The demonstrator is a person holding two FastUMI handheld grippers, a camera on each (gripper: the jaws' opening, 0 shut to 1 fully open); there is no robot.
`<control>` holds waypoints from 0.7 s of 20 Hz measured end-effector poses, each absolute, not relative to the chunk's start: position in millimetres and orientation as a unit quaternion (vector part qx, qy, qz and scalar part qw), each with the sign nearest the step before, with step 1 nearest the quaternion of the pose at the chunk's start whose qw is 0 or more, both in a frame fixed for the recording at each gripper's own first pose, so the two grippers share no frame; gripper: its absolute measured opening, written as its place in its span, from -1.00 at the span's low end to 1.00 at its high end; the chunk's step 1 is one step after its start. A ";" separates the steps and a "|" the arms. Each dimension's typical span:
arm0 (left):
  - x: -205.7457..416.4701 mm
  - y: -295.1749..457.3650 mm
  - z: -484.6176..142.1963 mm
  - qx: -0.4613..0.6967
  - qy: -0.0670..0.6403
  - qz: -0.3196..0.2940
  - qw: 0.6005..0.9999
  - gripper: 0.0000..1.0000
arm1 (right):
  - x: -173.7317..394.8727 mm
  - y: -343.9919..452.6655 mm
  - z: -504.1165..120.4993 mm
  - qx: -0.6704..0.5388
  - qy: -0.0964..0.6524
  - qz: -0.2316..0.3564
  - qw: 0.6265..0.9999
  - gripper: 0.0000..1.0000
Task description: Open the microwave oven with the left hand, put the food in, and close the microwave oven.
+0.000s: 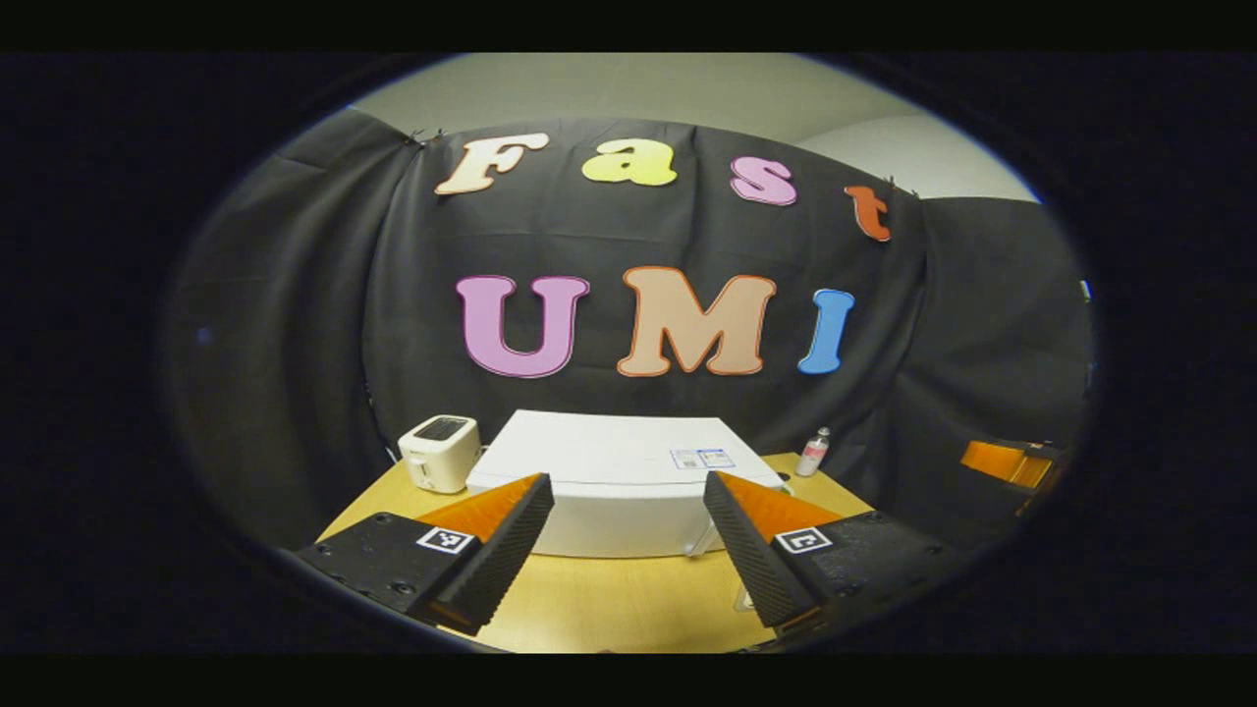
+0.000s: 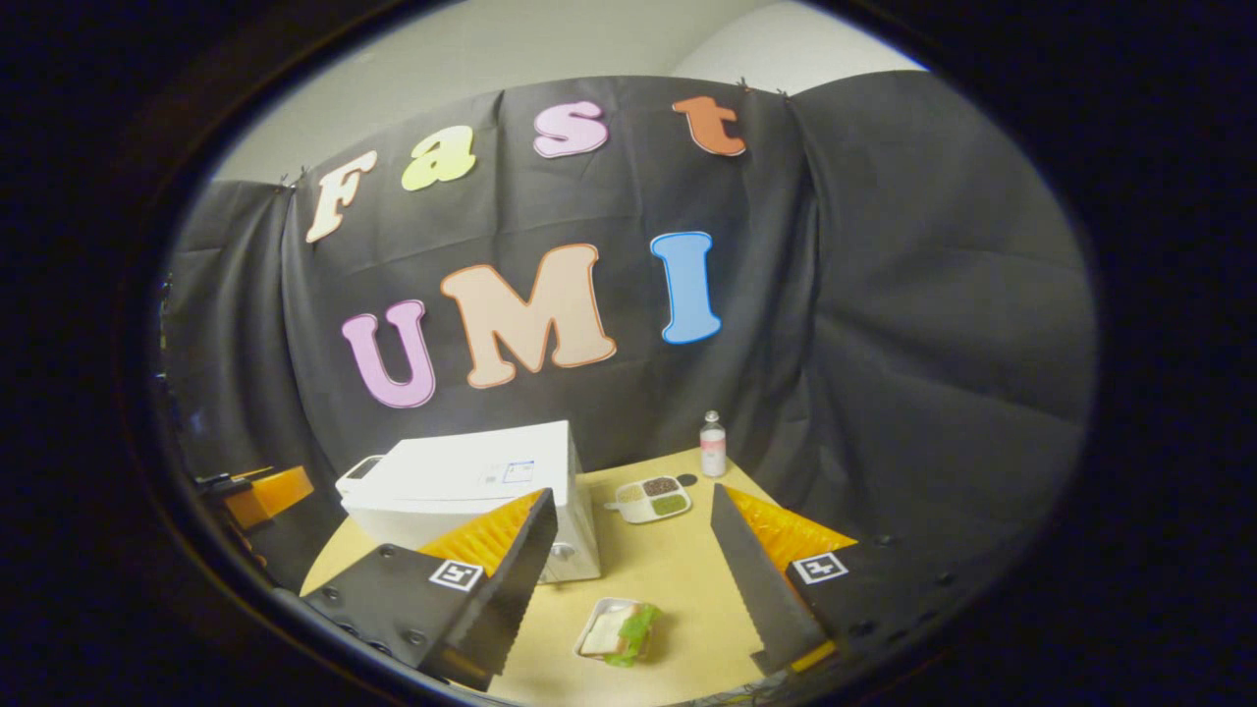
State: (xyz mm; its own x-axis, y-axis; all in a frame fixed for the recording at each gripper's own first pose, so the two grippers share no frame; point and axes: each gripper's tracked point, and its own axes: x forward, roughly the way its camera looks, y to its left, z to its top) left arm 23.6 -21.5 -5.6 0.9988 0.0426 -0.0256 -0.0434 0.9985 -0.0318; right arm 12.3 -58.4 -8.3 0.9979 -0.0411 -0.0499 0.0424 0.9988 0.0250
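The white microwave [image 1: 609, 462] stands on the wooden table [image 1: 609, 599] straight ahead of my left gripper [image 1: 626, 486], its door closed. That gripper hovers in front of it, open and holding nothing. In the right gripper view the microwave [image 2: 462, 481] is at the left. The food, a sandwich with lettuce in a small white tray [image 2: 617, 631], lies on the table [image 2: 678, 570] below and between the fingers of my right gripper [image 2: 630, 501]. The right gripper is open above it and apart from it.
A white toaster [image 1: 439, 452] stands left of the microwave. A small bottle [image 2: 713, 444] and a divided dish [image 2: 653, 499] sit at the table's far right. The other gripper [image 2: 257, 494] shows at the left edge. Black cloth walls close in behind.
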 end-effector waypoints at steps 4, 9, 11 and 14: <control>30.3 -26.8 -8.1 -0.014 0.013 0.029 0.999 0.92 | 19.6 -69.5 -5.8 0.022 0.027 -0.017 0.999 0.82; 40.7 -33.6 -22.9 -0.012 0.029 0.038 0.999 0.92 | 30.1 -80.7 -5.6 0.022 0.028 -0.011 0.999 0.82; 44.0 -36.1 -32.6 -0.011 0.038 0.043 0.998 0.92 | 35.4 -83.4 -11.5 0.030 0.037 -0.004 0.999 0.82; 50.0 -40.9 -51.7 -0.008 0.058 0.049 0.997 0.92 | 45.4 -88.6 -17.7 0.035 0.049 0.004 0.998 0.82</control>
